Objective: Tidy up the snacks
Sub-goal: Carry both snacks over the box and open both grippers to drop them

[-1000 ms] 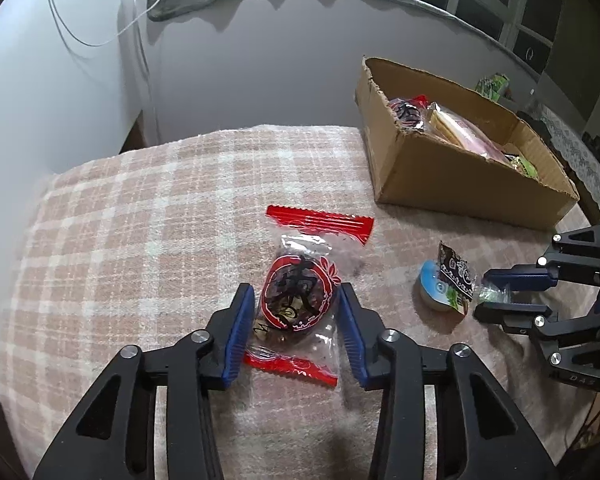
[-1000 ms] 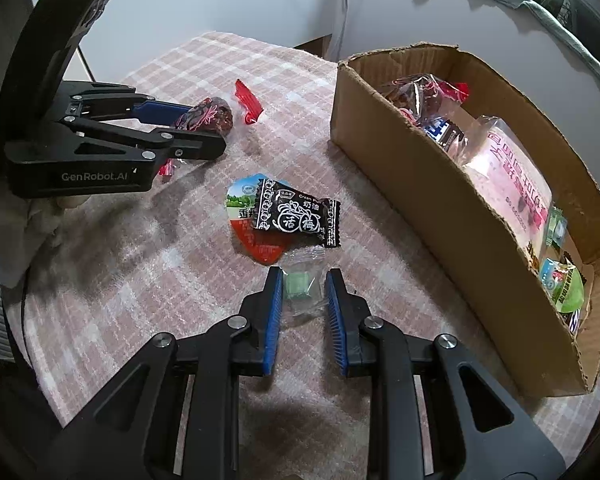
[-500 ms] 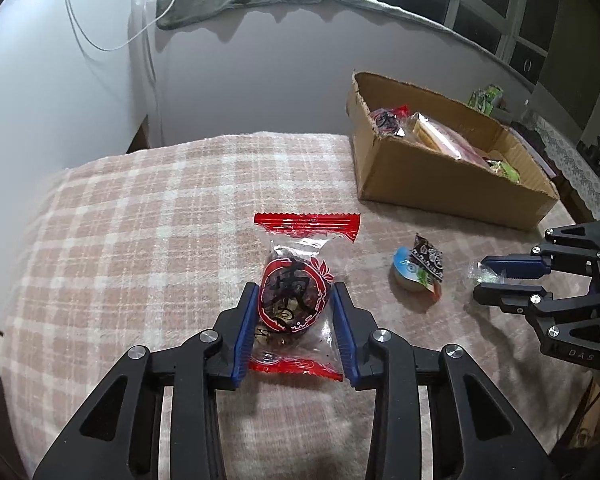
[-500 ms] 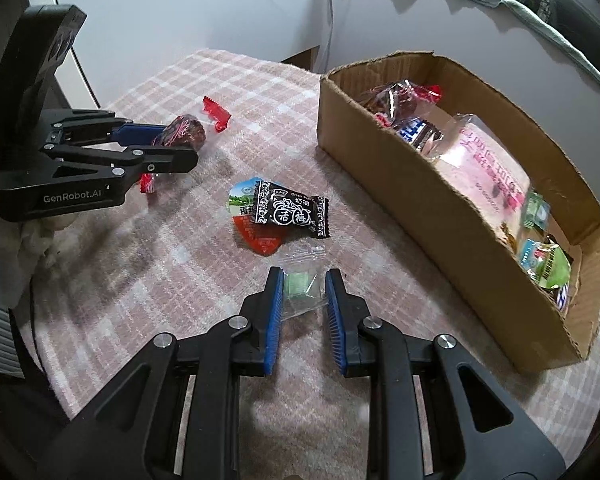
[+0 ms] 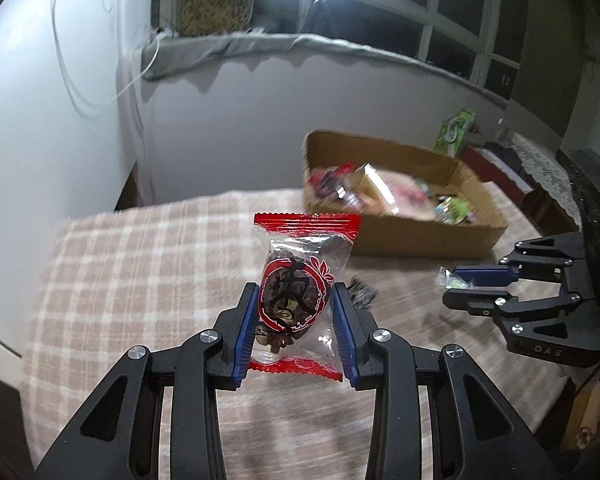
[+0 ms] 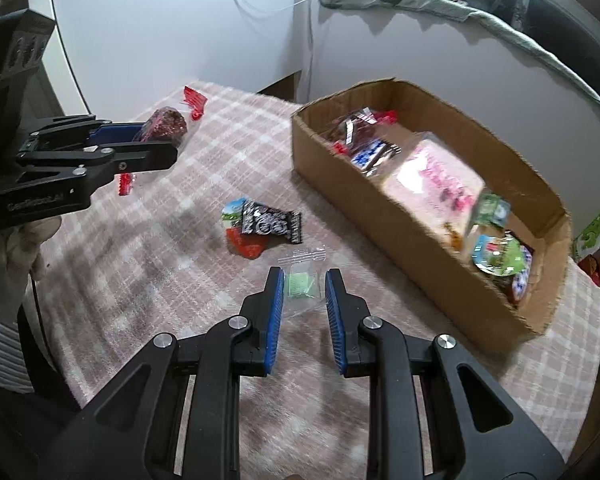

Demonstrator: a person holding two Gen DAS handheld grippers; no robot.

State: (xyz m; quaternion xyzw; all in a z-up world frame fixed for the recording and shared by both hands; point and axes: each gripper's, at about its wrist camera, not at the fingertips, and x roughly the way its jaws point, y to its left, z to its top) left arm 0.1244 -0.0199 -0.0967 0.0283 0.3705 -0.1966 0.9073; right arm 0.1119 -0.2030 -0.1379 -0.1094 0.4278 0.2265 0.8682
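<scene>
Both packets up off the checked tablecloth point(image 6: 148, 264) versus a second ago, when both lay on it; left jaws closing a bit more early in that second, then steady on the packet.

Left gripper point(image 5: 296, 320): jaws partly closed, blue pads pressing both sides of the red-trimmed date candy packet point(image 5: 296, 292). Packet upright between the pads, clear film with red crimped ends, top end sticking above the fingertips, bottom end hanging below. Same gripper point(image 6: 160, 144) seen at far left in the right wrist view, packet point(image 6: 166, 126) held clear above the cloth.

Right gripper point(image 6: 302, 296): jaws at narrowest, clamped on the small clear packet with green candy point(image 6: 300, 284). Clear sealed end poking forward past the fingertips. In the left wrist view, same gripper point(image 5: 460, 284) at right, packet point(image 5: 448, 278) visible at the tips.

Left on the cloth, between the two grippers: black snack packet point(image 6: 272, 222) lying on top of a round-lidded jelly cup point(image 6: 240, 228), red base showing at the near side. Both near the box, not touching it.

Cardboard box point(image 6: 380, 216) on the right, far side of the cloth, flaps open, already holding several snacks: pink-printed bag point(image 6: 432, 188), red-and-clear packets at the far end, green-lidded cups at the near right end. Contents blurred, no finer detail readable.

White-gloved hand point(image 6: 24, 240) under the left gripper body at the left edge.
</scene>
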